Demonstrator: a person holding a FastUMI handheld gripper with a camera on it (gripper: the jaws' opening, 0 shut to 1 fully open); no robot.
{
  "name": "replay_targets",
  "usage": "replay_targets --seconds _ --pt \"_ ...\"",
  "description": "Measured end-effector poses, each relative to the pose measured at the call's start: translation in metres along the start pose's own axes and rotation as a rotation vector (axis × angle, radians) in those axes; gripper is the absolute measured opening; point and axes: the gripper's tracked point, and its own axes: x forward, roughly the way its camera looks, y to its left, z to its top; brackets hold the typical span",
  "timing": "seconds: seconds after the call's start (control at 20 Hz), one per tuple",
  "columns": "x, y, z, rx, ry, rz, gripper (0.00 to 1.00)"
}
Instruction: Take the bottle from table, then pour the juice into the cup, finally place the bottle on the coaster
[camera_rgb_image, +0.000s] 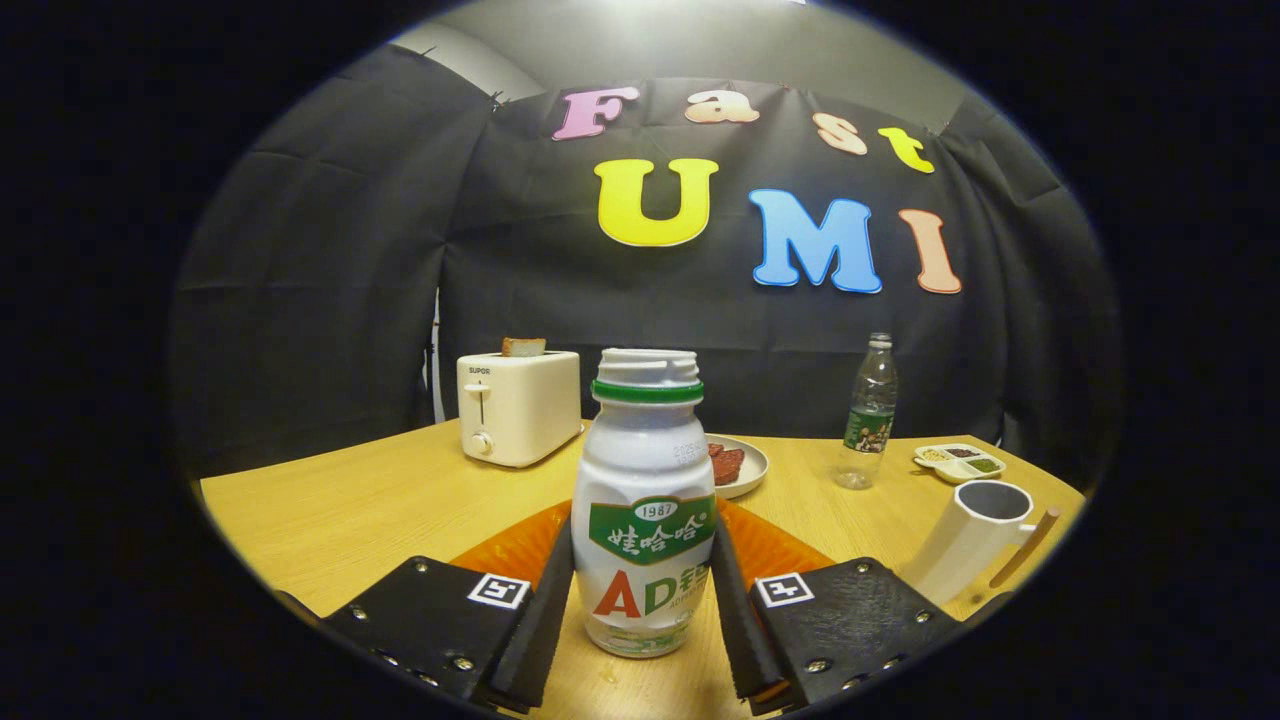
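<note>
the white juice bottle (645, 510) stands upright on the tabletop (370, 500), directly between the two fingers of the claw (640, 610). its long axis is vertical, and its open neck with the green ring is at the top. both fingers lie against the lower body of the bottle, one on each side, so the claw appears closed on it and gripping it. the base of the bottle seems to rest on the wood, or it is very near to it; it is hard to say if it is already lifted.

just behind the bottle lies the orange coaster (770, 545), partly hidden by the bottle and the fingers. the white cup (975, 535) is to the right of the claw and a little ahead, near the right finger, with its mouth open upward. so the coming move probably goes to the right: the bottle must be raised and its neck tilted toward the cup.

further back on the tabletop there are a toaster (518, 405) with a piece of bread, a plate (745, 470) with red food, a clear water bottle (868, 415) and a small divided dish (958, 462). they are well apart from the claw.
</note>
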Motion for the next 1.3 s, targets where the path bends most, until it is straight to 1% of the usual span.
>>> replay_targets --seconds 0.25,0.35,0.6,0.75,0.9,1.15,1.3 --pt "-0.011 -0.016 0.015 0.103 -0.023 -0.028 0.67" --pt "-0.013 -0.024 0.016 0.171 -0.002 -0.038 0.67" --pt "-0.018 -0.040 0.021 0.393 -0.016 -0.027 0.67" --pt "-0.019 -0.052 0.022 0.475 -0.024 -0.037 0.67" --pt "-0.014 -0.059 0.023 0.563 -0.023 -0.027 0.67" --pt "-0.010 -0.068 0.019 0.652 -0.013 -0.042 0.67" --pt "-0.007 -0.072 0.019 0.760 -0.025 -0.032 0.66"
